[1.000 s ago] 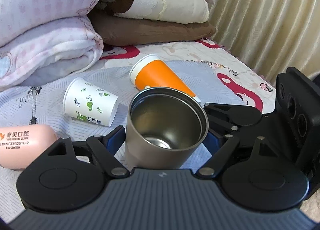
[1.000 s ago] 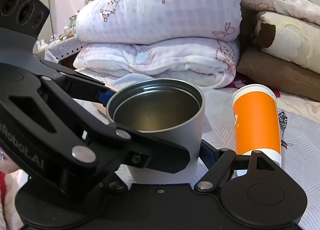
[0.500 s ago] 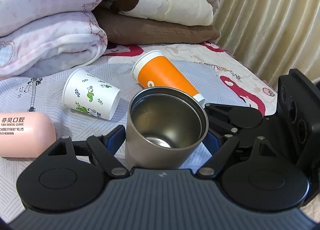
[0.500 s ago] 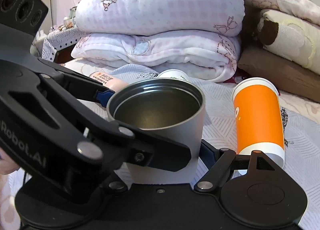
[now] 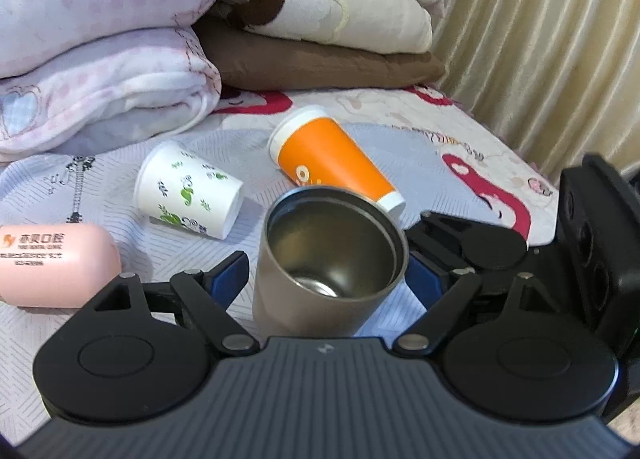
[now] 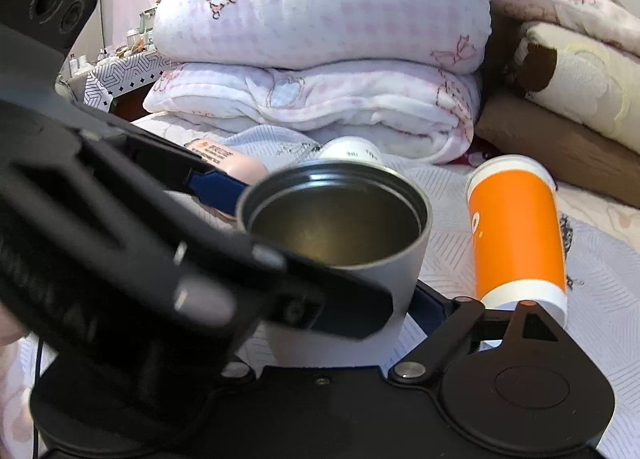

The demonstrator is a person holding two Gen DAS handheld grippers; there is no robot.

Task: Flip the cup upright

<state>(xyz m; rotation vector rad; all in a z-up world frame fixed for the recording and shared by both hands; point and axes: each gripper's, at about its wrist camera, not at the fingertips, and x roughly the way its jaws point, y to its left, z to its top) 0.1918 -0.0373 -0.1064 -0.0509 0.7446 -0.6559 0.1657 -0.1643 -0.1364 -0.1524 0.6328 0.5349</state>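
A grey steel cup (image 5: pixel 320 279) stands mouth up on the bed, tilted slightly; it also shows in the right wrist view (image 6: pixel 344 259). My left gripper (image 5: pixel 326 275) has its jaws spread apart, with a gap between the left pad and the cup wall. My right gripper (image 6: pixel 340 295) sits around the same cup from the other side, its right pad against the wall; its left finger is hidden behind the left gripper's body. An orange paper cup (image 5: pixel 332 163) lies on its side behind the cup.
A white leaf-print paper cup (image 5: pixel 188 191) and a pink case (image 5: pixel 52 259) lie on the bed at left. Folded blankets (image 5: pixel 100 79) pile up at the back. Curtains (image 5: pixel 560 39) hang at right. The left gripper's body (image 6: pixel 120 259) fills the left of the right wrist view.
Both grippers pulled back and tilted, so more bed shows. The left gripper's jaws have opened off the steel cup, which now leans slightly.
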